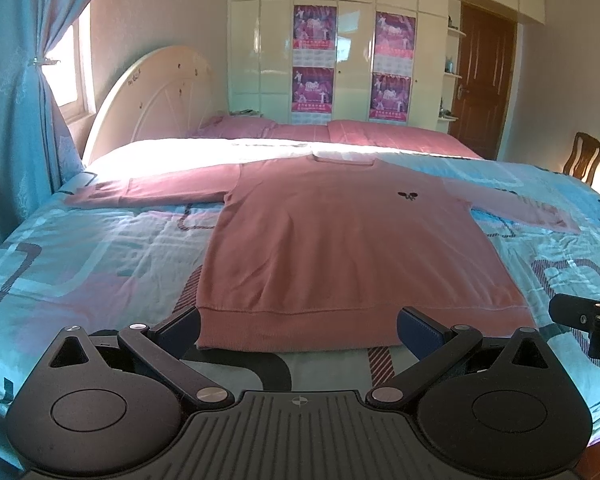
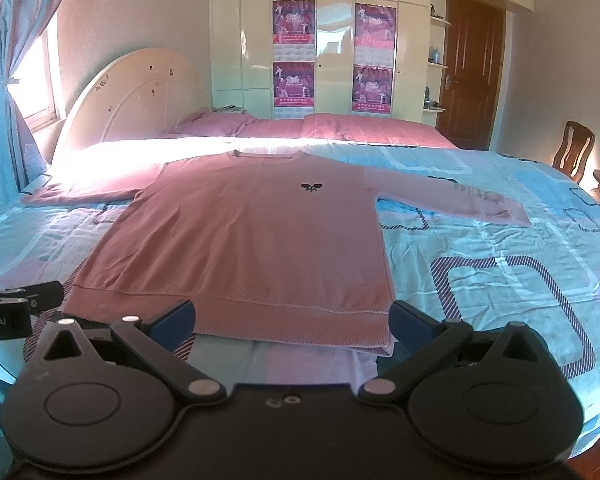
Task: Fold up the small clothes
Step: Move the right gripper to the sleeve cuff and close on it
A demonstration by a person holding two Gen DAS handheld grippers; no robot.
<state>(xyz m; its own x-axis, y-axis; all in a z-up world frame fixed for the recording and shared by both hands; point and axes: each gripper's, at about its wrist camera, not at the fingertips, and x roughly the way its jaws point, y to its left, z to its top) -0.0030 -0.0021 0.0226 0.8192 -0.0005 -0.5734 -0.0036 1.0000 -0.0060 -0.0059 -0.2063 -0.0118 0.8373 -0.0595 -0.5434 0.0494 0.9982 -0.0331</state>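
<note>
A pink long-sleeved sweater (image 1: 340, 240) lies flat and face up on the bed, sleeves spread to both sides, hem toward me. It also shows in the right wrist view (image 2: 252, 240). My left gripper (image 1: 300, 330) is open and empty, its fingers straddling the hem's left part just above the bed. My right gripper (image 2: 292, 320) is open and empty, fingers straddling the hem's right part. The right gripper's side shows at the right edge of the left wrist view (image 1: 588, 320); the left gripper's side shows at the left edge of the right wrist view (image 2: 16, 304).
The bed has a blue patterned sheet (image 1: 100, 260) and pink pillows (image 1: 380, 132) at the far side by a cream headboard (image 1: 156, 96). A wardrobe (image 1: 340, 40), a brown door (image 1: 484, 80), a wooden chair (image 1: 584, 156) and a curtained window (image 1: 20, 80) surround it.
</note>
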